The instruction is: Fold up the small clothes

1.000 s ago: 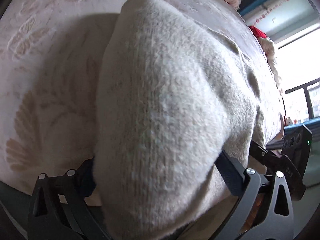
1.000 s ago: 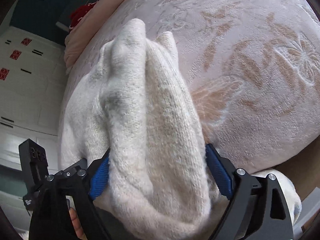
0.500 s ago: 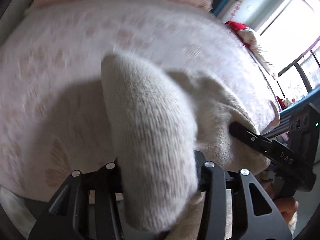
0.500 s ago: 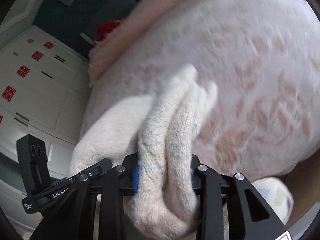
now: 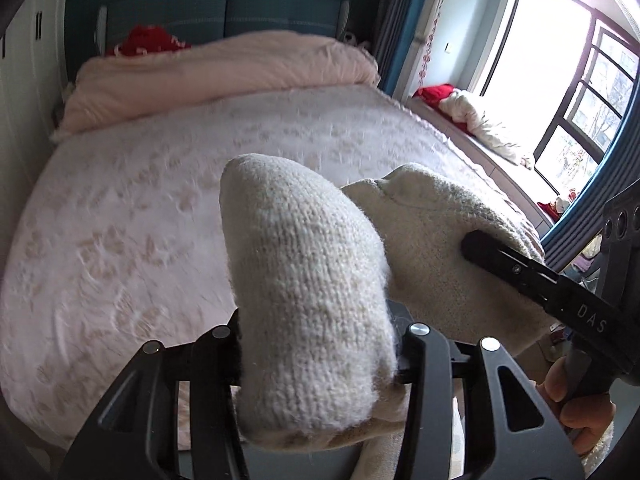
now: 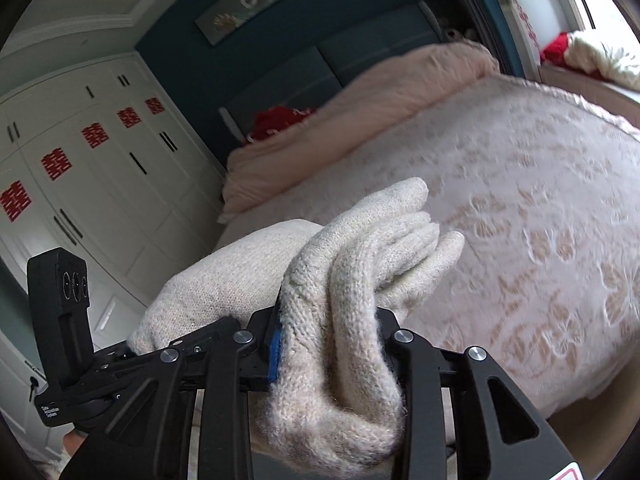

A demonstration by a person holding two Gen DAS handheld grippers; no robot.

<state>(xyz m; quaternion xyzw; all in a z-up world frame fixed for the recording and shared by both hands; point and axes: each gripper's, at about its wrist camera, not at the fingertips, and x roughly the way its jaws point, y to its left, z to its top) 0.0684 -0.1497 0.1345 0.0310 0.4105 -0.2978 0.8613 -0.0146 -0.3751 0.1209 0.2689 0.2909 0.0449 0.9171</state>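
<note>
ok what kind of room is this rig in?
A home bedroom, most likely: a bed with a pink floral bedspread, a folded pink duvet at the headboard, and white built-in wardrobes. Both grippers hold a cream knit garment.

Bed (image 5: 120,240) carries a folded pink duvet (image 5: 224,68).

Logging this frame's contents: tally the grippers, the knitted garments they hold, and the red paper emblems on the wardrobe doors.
Grippers: 2 (left gripper, right gripper)
Cream knitted garment: 1, clamped by both
Red emblems on the wardrobe: 5
Total: 8
</note>
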